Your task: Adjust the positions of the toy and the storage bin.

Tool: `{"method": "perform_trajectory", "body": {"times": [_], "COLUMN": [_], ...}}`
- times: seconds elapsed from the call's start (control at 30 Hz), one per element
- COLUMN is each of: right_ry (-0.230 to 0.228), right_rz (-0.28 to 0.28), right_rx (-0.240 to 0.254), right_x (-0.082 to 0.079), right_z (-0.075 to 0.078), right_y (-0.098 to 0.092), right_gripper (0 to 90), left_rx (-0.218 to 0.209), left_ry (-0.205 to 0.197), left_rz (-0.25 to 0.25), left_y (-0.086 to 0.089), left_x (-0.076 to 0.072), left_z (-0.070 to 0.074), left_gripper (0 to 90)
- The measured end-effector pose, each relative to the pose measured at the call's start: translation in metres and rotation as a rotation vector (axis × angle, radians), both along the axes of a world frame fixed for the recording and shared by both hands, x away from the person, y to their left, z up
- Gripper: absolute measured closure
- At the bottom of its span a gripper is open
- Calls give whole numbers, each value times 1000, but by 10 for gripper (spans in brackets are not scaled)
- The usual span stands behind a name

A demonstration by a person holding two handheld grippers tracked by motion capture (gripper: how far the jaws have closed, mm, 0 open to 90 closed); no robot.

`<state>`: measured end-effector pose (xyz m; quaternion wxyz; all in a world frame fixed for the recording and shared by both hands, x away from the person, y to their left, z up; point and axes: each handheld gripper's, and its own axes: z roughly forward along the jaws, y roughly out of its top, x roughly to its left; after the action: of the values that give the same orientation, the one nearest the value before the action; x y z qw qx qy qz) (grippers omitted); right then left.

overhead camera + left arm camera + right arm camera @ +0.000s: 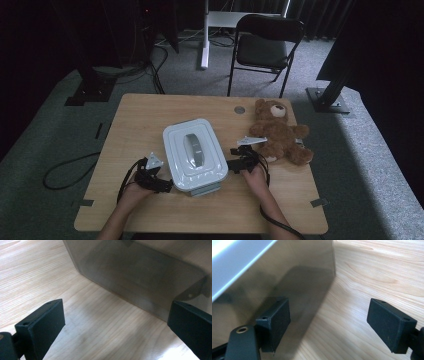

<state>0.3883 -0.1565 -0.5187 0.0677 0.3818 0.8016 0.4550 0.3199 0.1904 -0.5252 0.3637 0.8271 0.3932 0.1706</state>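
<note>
High view: both grippers' jaws, left gripper (167, 184) and right gripper (231, 161), spread wide flanking a lidded container (195, 155).

high: overhead, facing forward-down | gripper views: close, low, sharing the box (195, 156) sides; table (150, 115)

- A lidded white container (195, 154) sits on the wooden worktop (150, 115), between the two grippers.
- The left gripper (161, 184) is just beside its near left corner.
- The right gripper (234, 166) is at its right side.
- A brown teddy bear (278, 134) lies just beyond the right gripper.
</note>
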Motion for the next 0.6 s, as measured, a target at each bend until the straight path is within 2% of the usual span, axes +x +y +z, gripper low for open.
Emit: {"method": "perform_trajectory", "body": {"times": [0.07,0.1,0.13,0.2,0.27,0.3,0.33,0.43,0.5,0.53,0.6], "right_ry": [-12,-12,-49,-84,-97,-125,-132,-182,-207,-207,-221], "right_rz": [-5,-5,-24,-40,-47,-63,-61,-78,-100,-100,-115], "right_rx": [-68,-68,-112,-143,-147,-153,-139,-155,-158,-158,-158], "right_x": [-3,-3,-8,-14,-17,-27,-33,-52,-64,-64,-74], "right_z": [0,0,0,0,0,0,0,-2,-5,-5,-8], "right_y": [-1,-1,-4,-9,-11,-17,-20,-28,-36,-36,-44], "right_gripper": [180,180,172,146,149,137,138,135,130,130,125], "left_rx": [-13,-13,-23,-35,-39,-55,-62,-66,-66,-66,-39], "left_ry": [7,7,11,23,28,33,38,30,18,18,8], "left_rz": [-18,-18,-40,-56,-56,-55,-59,-66,-66,-66,-57], "left_y": [-5,-5,-9,-12,-13,-13,-14,-17,-20,-20,-21], "left_x": [-1,-1,-2,-2,-3,-2,-2,-2,-2,-2,-3], "left_z": [0,0,-1,-1,-1,-1,0,1,2,2,2], "left_gripper": [18,18,18,18,18,18,18,18,18,18,18]}}
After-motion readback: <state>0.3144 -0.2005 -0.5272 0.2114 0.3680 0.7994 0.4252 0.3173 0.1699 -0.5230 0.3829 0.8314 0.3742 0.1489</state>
